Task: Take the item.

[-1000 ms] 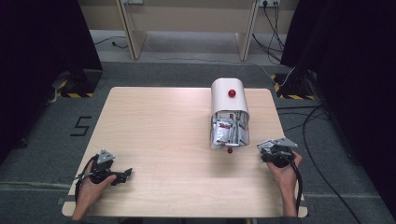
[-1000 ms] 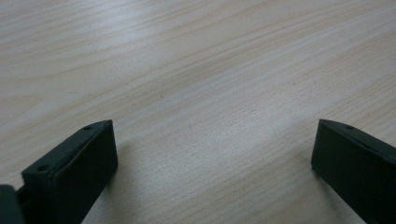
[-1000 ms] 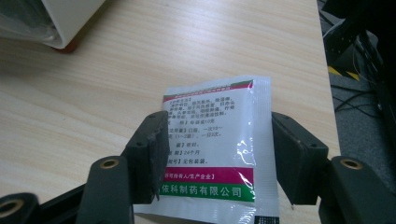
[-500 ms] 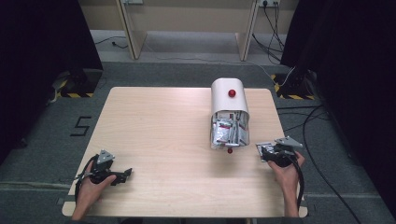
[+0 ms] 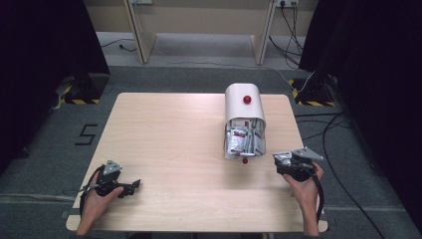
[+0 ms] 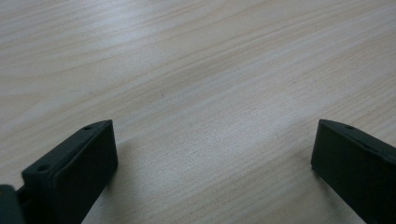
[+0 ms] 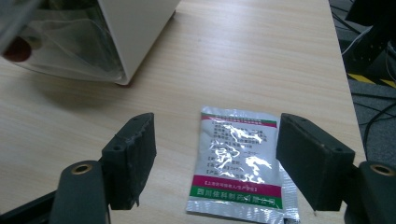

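A white dispenser box with a red knob on top lies on the table, its open front packed with silver sachets. My right gripper sits just right of that opening. In the right gripper view it is open, with one silver sachet with red and green bands lying flat on the wood between the jaws, apart from both. The box's white wall rises at the upper left. My left gripper rests near the front left corner. Its jaws are open over bare wood.
The light wooden table has its right edge close beside the right gripper. A small red knob sits on the lower front of the box. Cables trail on the floor to the right.
The right gripper has shifted slightly, a little toward the person beside the box's front. The left gripper has stayed where it was.
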`<state>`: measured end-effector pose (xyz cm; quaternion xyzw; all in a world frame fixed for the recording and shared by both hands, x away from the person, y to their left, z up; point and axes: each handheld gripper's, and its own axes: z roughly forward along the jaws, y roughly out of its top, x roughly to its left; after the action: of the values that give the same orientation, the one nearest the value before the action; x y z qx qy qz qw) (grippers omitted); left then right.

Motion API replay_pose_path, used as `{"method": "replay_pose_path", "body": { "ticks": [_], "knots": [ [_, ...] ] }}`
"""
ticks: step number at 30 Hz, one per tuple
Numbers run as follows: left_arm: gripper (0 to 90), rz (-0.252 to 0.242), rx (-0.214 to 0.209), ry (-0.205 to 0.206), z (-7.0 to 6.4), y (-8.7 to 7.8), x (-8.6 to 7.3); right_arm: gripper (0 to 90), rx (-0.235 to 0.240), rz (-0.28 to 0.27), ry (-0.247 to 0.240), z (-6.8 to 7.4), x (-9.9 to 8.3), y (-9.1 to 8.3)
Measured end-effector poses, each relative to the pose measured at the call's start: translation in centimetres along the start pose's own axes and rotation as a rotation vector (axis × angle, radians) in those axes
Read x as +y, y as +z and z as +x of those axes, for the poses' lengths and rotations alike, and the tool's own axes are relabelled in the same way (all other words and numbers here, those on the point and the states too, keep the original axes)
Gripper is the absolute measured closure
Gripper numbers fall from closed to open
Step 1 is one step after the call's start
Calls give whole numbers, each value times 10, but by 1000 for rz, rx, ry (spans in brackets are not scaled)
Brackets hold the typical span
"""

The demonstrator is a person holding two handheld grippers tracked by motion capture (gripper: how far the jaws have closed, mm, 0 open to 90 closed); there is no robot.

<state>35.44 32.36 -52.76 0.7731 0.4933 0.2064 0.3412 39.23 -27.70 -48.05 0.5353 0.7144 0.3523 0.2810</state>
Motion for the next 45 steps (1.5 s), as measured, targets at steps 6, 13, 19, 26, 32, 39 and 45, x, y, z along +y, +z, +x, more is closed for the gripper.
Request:
{"method": "replay_pose_path", "body": {
  "ticks": [6, 13, 19, 26, 32, 39, 45],
  "knots": [
    [0, 0, 0, -1, 0, 0, 0, 284, 28, -19, -7, 10, 0, -10],
    [0, 1, 2, -1, 0, 0, 0, 276, 48, -30, -21, 19, -1, -19],
    [0, 0, 2, -2, 0, 0, 0, 261, 64, -45, -24, 28, -6, -27],
    [0, 1, 2, -1, 0, 0, 0, 236, 74, -57, -24, 30, -6, -30],
    [0, 0, 2, -3, 0, 0, 0, 189, 83, -61, -24, 35, -9, -31],
    [0, -1, 2, -3, 0, 0, 0, 162, 109, -62, -40, 41, -12, -30],
    [0, 0, 2, -3, 0, 0, 0, 161, 131, -71, -55, 45, -16, -32]
  ]
}}
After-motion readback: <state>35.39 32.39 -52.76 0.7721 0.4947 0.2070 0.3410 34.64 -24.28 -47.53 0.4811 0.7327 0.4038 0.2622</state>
